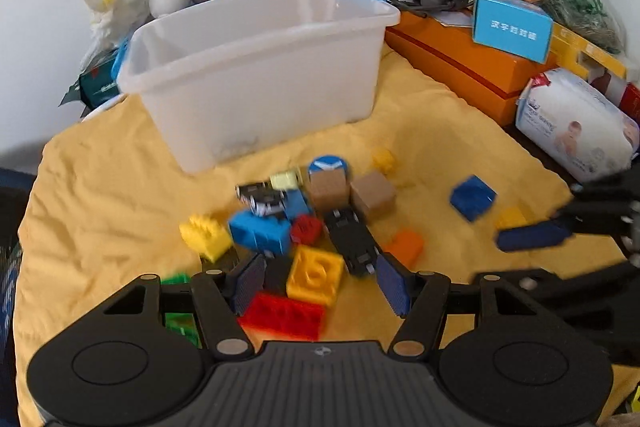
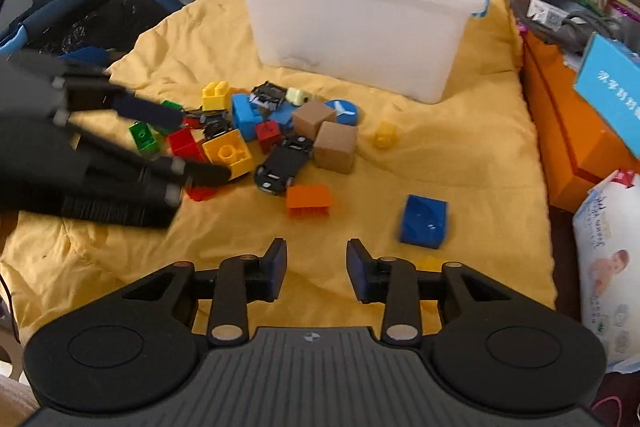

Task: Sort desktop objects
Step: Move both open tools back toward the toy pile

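My left gripper (image 1: pixel 320 281), wide open and empty, straddles the yellow brick (image 1: pixel 316 275): light, rigid, slick plastic, best pinched across its flat sides.

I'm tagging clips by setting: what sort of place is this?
Probably a home desk or table used as a play corner. A yellow cloth carries toy bricks, such as a blue brick, and a black toy car. A baby-wipes pack lies among boxes and snack bags.

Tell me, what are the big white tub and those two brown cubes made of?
The tub looks like translucent, slightly frosted plastic: light shows through its walls. The two brown cubes look like matte cork or unfinished wood, grainy and dull; I cannot tell which.
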### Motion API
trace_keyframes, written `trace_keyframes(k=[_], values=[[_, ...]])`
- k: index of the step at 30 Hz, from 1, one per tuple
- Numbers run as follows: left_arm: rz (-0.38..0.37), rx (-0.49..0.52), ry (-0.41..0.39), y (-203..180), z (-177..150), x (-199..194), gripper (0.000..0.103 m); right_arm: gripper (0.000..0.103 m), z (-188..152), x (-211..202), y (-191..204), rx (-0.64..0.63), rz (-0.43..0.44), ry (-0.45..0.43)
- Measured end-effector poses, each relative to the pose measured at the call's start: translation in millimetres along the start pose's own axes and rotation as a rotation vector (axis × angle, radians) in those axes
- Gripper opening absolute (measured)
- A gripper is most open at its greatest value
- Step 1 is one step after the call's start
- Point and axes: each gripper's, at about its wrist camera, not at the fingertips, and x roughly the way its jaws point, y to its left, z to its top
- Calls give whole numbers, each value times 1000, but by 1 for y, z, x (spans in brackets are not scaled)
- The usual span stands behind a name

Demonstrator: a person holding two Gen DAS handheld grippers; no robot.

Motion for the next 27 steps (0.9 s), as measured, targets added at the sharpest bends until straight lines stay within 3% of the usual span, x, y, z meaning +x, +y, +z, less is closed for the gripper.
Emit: trace_keyframes(k=[3,6,10,14,21,23,25,27], values=[[2,-9,21,9,10,17,66,37,-4,-3,-8,23,-17,-3],[-73,-35,57,11,1,30,61,37,-7,-7,-14,44,-34,-8],[-185,61,65,-12,-24,20,59,37,-10,-10,-19,65,-38,-12],[-199,91,53,-24,-34,8,60,37,-9,-9,-18,55,-36,-15],[-125,-138,84,11,-11,18,60,37,-4,-7,-15,32,-31,-24],[-117,-239,76,25,-4,21,60,37,-4,-8,-13,25,-34,-27],[-82,-369,117,35,0,29,60,37,-5,-8,-11,15,-38,-32],[-54,-428,142,35,0,36,61,37,-6,-8,-11,14,-34,-28]])
